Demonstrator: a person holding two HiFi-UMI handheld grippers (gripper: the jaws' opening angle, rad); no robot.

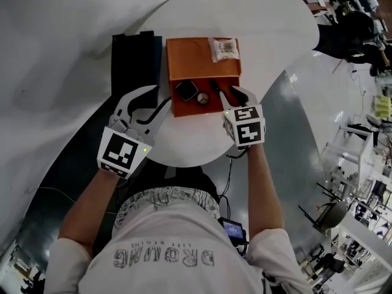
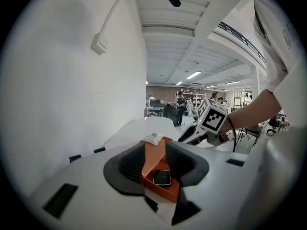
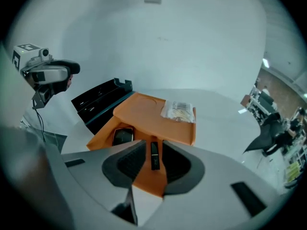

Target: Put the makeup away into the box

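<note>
Orange box [image 1: 193, 109] sits on the white table [image 1: 263, 29] with its lid folded flat behind it. A clear packet [image 1: 224, 48] lies on the lid. A black tray [image 1: 131, 60] stands just beside the box on its left.

Makeup is inside the box. The black square compact [image 1: 186, 90] is at the left, a small round piece [image 1: 203, 98] is next to it, and the black lipstick [image 1: 215, 87] lies at the right.

Your left gripper [image 1: 160, 97] is at the box's front left corner with its jaws spread. In the left gripper view only that corner and the compact show through the gap — nothing is pinched.

Your right gripper [image 1: 229, 95] hangs over the box's front right corner, pointing down into it. Its jaws stand apart. In the right gripper view the lipstick lies in line with the gap, on the box floor, clear of both pads — not gripped.
</note>
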